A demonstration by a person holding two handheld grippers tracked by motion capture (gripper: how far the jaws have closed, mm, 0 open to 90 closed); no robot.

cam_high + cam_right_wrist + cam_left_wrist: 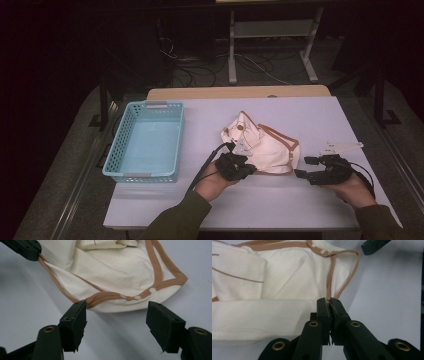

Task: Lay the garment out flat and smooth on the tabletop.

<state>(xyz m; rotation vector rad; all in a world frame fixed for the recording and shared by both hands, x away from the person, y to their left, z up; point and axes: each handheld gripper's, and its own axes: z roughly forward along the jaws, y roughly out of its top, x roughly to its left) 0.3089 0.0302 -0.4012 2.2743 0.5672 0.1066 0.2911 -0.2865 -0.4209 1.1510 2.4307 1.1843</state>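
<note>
**Left jaws pinch the brown trim while the right gripper waits spread at the snap edge**

We have a cream garment with brown trim lying crumpled on the table, and we work it from the near side with both grippers. Our left gripper is pressed together on the trim, right where two brown bands meet at the garment's edge; the cloth fans out ahead of its jaws and to their left. We judge this pinch is there to anchor one corner so the fabric can be pulled flat or lifted without slipping.

Our right gripper stands spread, holding nothing. Just ahead of it, between its jaw tips, lies the trimmed edge with its white snaps; one jaw tip sits just beside the trim, and we cannot tell whether it touches. We take it that the jaws are held wide and low so they can slide around this edge and close on it.

Well off to the left gripper's left stands a blue basket, apart from the garment, probably where the garment is bound.
</note>
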